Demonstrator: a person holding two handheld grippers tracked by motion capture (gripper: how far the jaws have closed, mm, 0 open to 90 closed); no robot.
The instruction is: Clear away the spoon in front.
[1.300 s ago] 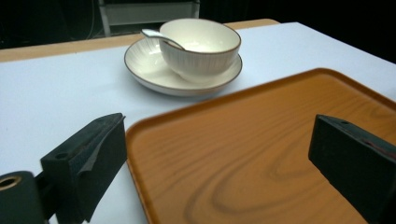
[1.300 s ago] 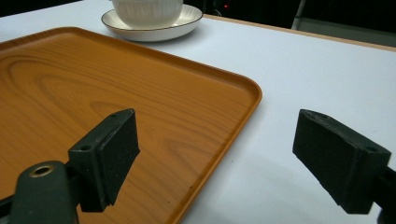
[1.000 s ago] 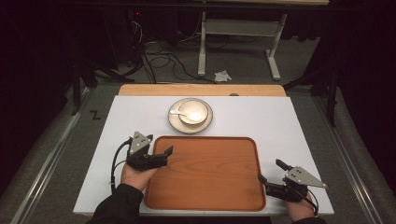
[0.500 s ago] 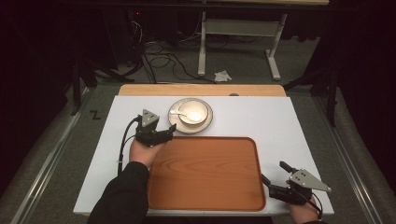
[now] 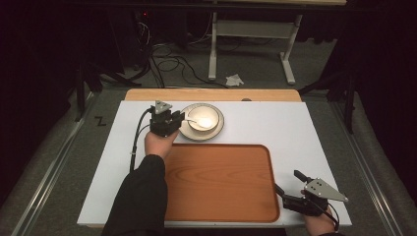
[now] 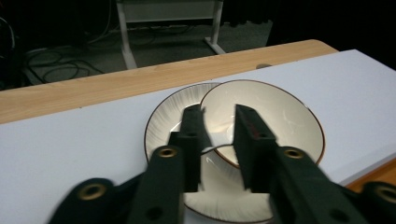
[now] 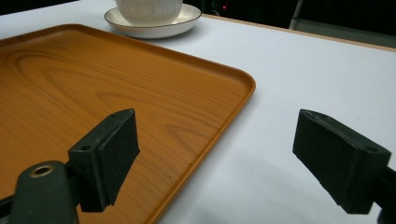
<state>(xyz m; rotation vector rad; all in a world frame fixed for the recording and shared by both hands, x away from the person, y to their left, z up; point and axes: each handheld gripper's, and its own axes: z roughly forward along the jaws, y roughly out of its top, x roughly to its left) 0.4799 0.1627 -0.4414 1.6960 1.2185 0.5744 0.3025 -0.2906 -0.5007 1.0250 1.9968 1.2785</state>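
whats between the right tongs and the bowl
The wooden tray lies between the right tongs and the bowl, which sits on a plate. The tray is bare. The high view shows it.

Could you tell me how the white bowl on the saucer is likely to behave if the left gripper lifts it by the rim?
The bowl looks glazed and ceramic-like, so probably stiff, fairly heavy and breakable. Its shiny rim may slip between the left gripper jaws. Held by one edge, it would likely tilt; the saucer beneath may shift.
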